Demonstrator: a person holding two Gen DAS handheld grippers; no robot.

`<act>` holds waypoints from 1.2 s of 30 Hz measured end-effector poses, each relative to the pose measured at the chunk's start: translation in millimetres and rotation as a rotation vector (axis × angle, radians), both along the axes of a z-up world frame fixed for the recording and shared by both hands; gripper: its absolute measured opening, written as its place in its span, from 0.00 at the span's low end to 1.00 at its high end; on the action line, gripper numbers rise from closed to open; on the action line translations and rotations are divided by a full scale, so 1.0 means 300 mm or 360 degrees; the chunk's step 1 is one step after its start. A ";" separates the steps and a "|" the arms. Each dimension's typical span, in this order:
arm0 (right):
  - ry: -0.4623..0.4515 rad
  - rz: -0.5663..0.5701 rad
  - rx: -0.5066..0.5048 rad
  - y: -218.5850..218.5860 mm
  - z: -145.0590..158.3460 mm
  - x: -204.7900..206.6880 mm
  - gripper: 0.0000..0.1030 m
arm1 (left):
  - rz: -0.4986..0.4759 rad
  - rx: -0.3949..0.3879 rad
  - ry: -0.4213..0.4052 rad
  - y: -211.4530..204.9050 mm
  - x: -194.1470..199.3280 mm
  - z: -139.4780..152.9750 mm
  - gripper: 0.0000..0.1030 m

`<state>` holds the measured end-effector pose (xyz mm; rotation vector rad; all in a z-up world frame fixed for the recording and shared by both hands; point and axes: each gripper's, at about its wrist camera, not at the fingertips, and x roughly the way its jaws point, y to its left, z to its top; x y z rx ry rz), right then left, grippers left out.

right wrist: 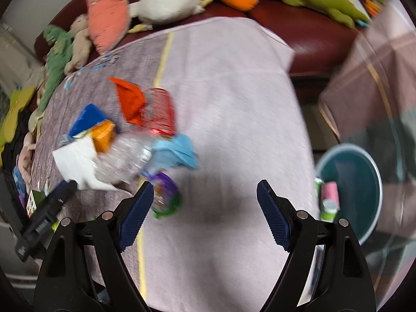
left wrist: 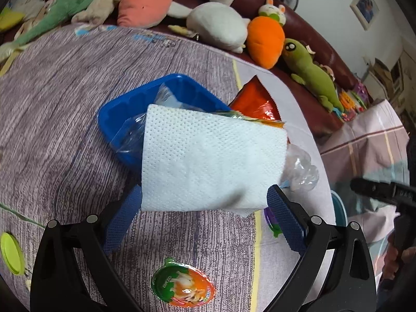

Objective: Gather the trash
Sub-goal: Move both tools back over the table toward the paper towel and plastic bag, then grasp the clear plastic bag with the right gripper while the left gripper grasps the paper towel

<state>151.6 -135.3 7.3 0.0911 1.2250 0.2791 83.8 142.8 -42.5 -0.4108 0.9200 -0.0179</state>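
Observation:
A white paper towel (left wrist: pixel 208 161) lies over a blue plastic tray (left wrist: pixel 135 109) with clear wrappers, beside an orange-red snack bag (left wrist: pixel 254 101) and a crumpled clear bottle (left wrist: pixel 299 166). My left gripper (left wrist: pixel 205 208) is open, its blue pads on either side of the towel's near edge. A round foil lid (left wrist: pixel 182 283) lies below it. My right gripper (right wrist: pixel 202 202) is open and empty above the bare cloth. The right wrist view, blurred, shows the same pile: towel (right wrist: pixel 75 163), bottle (right wrist: pixel 124 156), red wrappers (right wrist: pixel 145 106), a blue packet (right wrist: pixel 176 150), a purple-green cup (right wrist: pixel 166 195).
A teal bin (right wrist: pixel 364 182) with some trash inside stands below the table's right edge. Plush toys (left wrist: pixel 215 23) line a dark red sofa (right wrist: pixel 299 26) behind the table. A yellow-green lid (left wrist: pixel 11 253) lies at the left. The left gripper's body (right wrist: pixel 44 221) shows at the pile's left.

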 end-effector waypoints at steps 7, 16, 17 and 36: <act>0.0004 0.0188 0.0006 0.220 -0.029 0.117 0.76 | 0.0008 -0.0038 0.0064 0.028 -0.007 -0.057 0.94; 0.0046 0.0292 0.0001 0.354 -0.124 0.181 0.75 | 0.0035 -0.0085 0.0137 0.076 0.003 -0.114 0.94; 0.0056 0.0301 0.0005 0.360 -0.134 0.178 0.73 | 0.0037 -0.0105 0.0135 0.080 0.003 -0.115 0.94; 0.0065 0.0389 0.0056 0.296 -0.143 0.001 0.19 | -0.0358 -0.0043 0.0022 -0.113 -0.093 -0.050 0.49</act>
